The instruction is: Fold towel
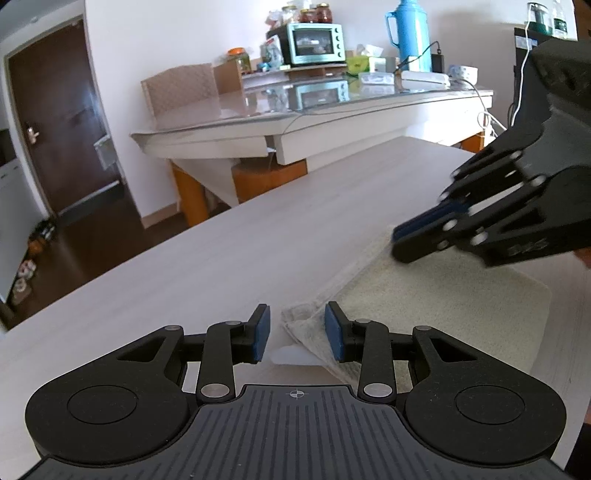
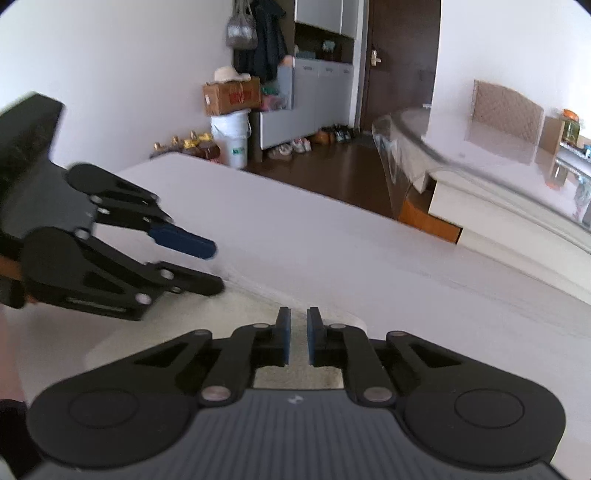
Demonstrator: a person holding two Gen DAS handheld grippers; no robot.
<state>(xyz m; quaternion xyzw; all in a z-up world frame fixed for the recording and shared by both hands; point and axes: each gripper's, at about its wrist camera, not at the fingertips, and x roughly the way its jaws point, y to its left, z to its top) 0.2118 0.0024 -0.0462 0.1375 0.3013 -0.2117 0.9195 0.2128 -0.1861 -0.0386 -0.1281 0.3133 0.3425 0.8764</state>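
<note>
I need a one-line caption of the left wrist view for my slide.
Left gripper, jaws apart, hovers at the folded towel's near corner while the right gripper closes at its far edge.

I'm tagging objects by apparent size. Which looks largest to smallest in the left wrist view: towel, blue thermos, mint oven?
1. towel, by far, though it lies nearest the camera
2. thermos and oven: too alike to rank; both stand far back
</note>
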